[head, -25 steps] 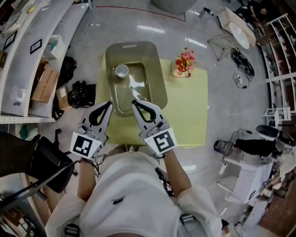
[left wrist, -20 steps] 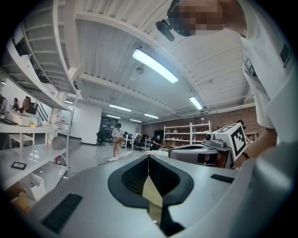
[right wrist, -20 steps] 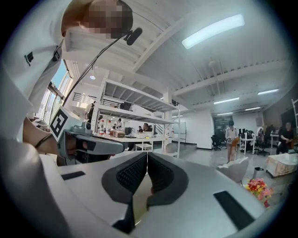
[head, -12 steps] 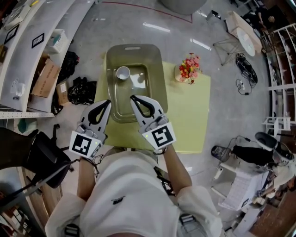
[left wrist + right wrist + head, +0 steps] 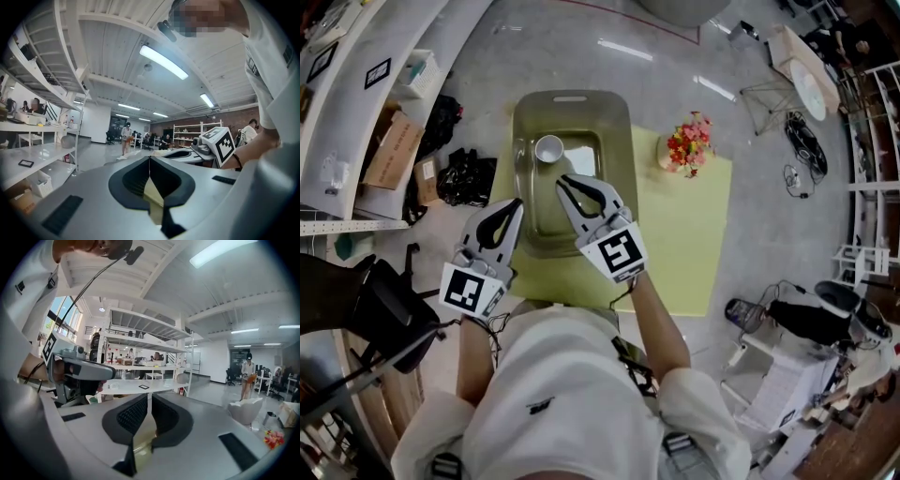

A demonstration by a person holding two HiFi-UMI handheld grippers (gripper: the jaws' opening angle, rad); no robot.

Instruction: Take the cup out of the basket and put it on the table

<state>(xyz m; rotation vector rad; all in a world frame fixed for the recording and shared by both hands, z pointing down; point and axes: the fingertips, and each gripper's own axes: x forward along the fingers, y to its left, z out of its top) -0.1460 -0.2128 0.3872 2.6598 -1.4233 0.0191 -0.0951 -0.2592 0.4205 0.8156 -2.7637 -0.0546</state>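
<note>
white short-sleeved shirt (image 5: 562, 394); pale grey left gripper (image 5: 517, 202) and right gripper (image 5: 563, 181) (black-lined), each bearing a black-and-white marker cube (image 5: 617, 253).

— What's carrying everything, from where you sit?

— I'm looking steeply down on a pale yellow-green table (image 5: 684, 244) with a plain, flat top, standing on a grey floor.

— And what sits directly on it?

— Two things, as far as I can see. An olive-grey basket (image 5: 622, 141) stands on the left half, toward the far edge. A small bunch of pink and red flowers (image 5: 688, 142) sits by the far right corner, near the basket but not touching it.
</note>
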